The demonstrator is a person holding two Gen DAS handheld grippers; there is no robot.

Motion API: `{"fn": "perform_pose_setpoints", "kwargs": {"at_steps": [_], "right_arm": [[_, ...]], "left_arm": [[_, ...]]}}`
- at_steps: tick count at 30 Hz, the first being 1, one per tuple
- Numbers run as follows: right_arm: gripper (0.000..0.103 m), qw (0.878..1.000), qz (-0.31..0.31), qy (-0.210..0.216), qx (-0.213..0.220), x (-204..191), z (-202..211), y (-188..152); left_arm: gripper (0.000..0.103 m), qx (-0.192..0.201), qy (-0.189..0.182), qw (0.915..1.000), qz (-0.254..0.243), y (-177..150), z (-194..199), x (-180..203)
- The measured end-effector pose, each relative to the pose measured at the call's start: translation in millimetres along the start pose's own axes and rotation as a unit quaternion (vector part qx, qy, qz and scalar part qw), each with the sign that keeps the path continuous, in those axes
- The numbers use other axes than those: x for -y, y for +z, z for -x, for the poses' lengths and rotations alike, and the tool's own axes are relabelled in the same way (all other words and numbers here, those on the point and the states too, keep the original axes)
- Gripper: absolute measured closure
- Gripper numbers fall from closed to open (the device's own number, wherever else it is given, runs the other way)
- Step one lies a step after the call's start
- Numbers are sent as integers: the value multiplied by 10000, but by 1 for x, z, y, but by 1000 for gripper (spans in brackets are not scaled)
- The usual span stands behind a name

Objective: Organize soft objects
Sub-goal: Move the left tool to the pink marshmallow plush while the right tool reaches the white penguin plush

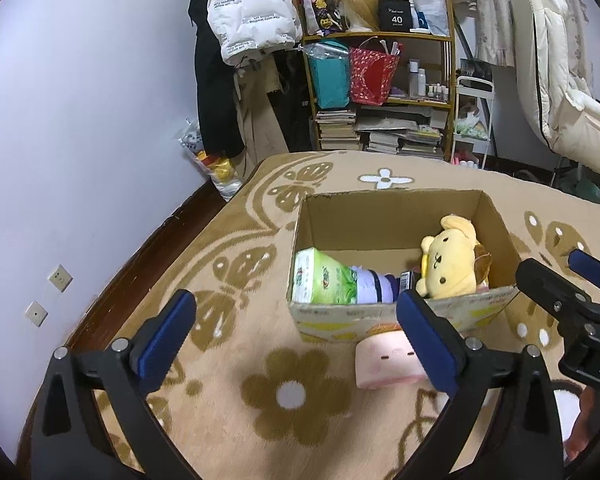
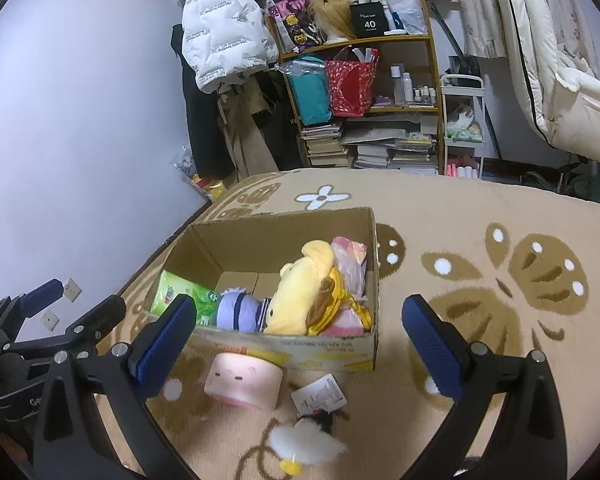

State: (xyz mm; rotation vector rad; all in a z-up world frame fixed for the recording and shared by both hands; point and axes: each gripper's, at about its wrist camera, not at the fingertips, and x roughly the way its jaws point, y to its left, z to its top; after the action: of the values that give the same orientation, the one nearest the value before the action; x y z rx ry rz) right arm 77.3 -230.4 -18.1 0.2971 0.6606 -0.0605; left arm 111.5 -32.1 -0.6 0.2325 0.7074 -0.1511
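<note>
Both grippers, left (image 1: pixel 296 316) and right (image 2: pixel 300 320), spread wide with nothing between the pads, hovering near a cardboard box (image 2: pixel 284 346) on the carpet (image 2: pixel 480 240). Inside: yellow dog plush (image 2: pixel 300 300), green tissue pack (image 2: pixel 180 292), purple plush (image 2: pixel 238 312). Just outside its front wall: pink round plush (image 2: pixel 242 384), white tagged plush (image 2: pixel 308 444).

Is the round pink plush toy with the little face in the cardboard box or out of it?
Out. The round pink plush toy lies on the patterned rug, just outside the near wall of the cardboard box.
</note>
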Motion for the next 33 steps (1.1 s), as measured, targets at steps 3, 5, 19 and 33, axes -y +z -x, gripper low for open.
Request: {"fn": "perform_pose_setpoints", "kwargs": {"at_steps": [3,5,19,33], "right_arm": [[0,10000,-9,-4,-51,0,3,-6],[0,10000,-30,-10,-87,1,4,-10],[0,9990,-6,-137,-436,2,2,-34],[0,9972,91,-333,-660,2,-10,-47]], "left_arm": [[3,-56,-3,10000,4,-4,2,-2],[3,-92,-9,10000,5,-7,2,-2],[3,-475,2,9989,-62,-24,-4,0],[3,-698,9,9975,-105,-31,-18,3]]}}
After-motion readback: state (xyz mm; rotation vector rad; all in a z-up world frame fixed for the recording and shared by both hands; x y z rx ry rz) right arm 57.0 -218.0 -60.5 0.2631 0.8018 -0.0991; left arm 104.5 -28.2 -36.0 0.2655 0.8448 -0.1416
